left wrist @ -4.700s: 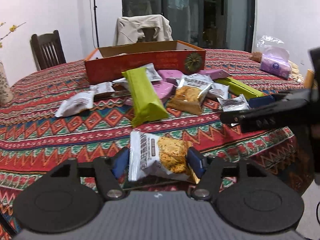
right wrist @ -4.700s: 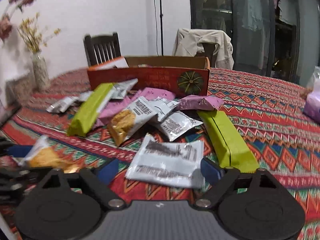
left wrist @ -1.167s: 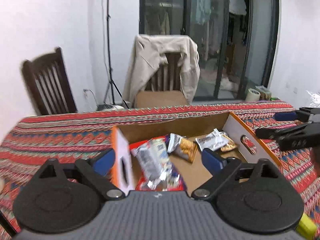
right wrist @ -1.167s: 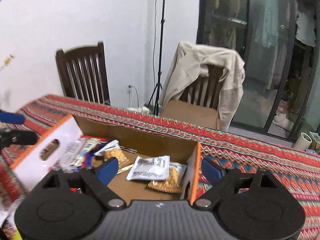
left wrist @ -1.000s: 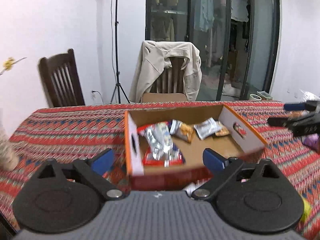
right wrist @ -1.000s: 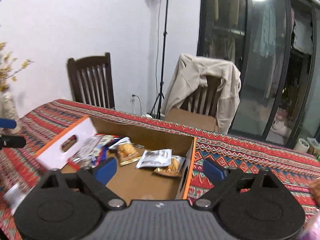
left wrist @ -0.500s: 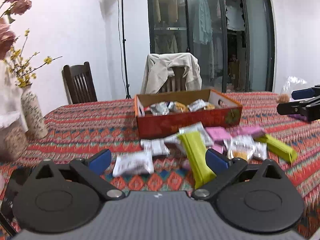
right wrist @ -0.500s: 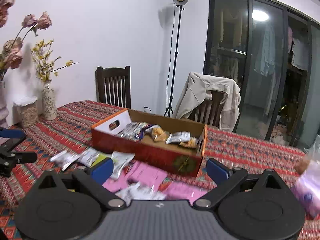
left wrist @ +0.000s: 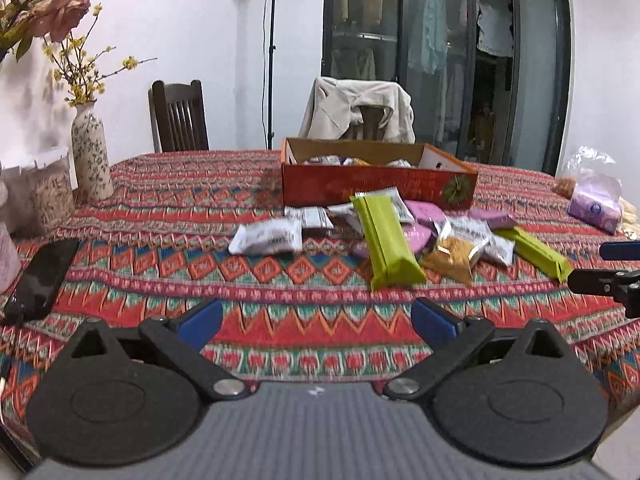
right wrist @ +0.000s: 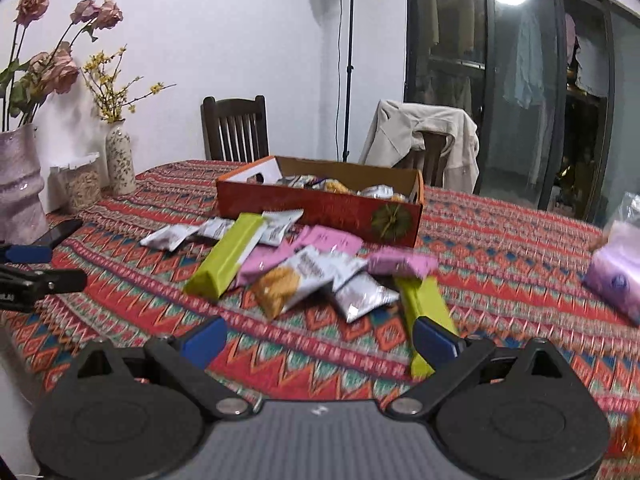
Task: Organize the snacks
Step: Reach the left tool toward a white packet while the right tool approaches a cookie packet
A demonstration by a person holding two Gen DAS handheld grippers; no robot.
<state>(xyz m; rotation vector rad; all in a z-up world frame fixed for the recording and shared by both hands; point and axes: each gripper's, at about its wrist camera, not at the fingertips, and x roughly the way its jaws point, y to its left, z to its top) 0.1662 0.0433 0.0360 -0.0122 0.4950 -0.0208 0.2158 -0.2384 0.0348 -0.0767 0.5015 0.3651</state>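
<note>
Between the blue pads of the left gripper (left wrist: 316, 320) lies only the patterned tablecloth (left wrist: 168, 216); its jaws have just been opening and now stand wide apart, clamped on nothing. The right gripper (right wrist: 318, 336) is likewise spread wide with nothing held, though the near end of a lime-green bar (right wrist: 426, 312) lies on the cloth just beside its right-hand pad. Ahead of both grippers a heap of loose snacks is scattered on the table: a cracker packet (right wrist: 294, 282) with silver packets (right wrist: 364, 294) around it, pink packets (right wrist: 320, 240), a second lime-green bar (left wrist: 384, 242) lying lengthwise toward the camera, and a white packet (left wrist: 268, 236) off to the left of the heap. Behind the heap stands the red cardboard box (left wrist: 376, 186), open on top, with several packets already inside. Farther out, a dark phone (left wrist: 44, 276) lies near the left table edge, a patterned vase (left wrist: 91, 152) with yellow sprigs stands beyond it, and a purple tissue pack (left wrist: 594, 208) sits at the right. Two chairs stand behind the table, one draped with a beige jacket (left wrist: 360, 110).
</note>
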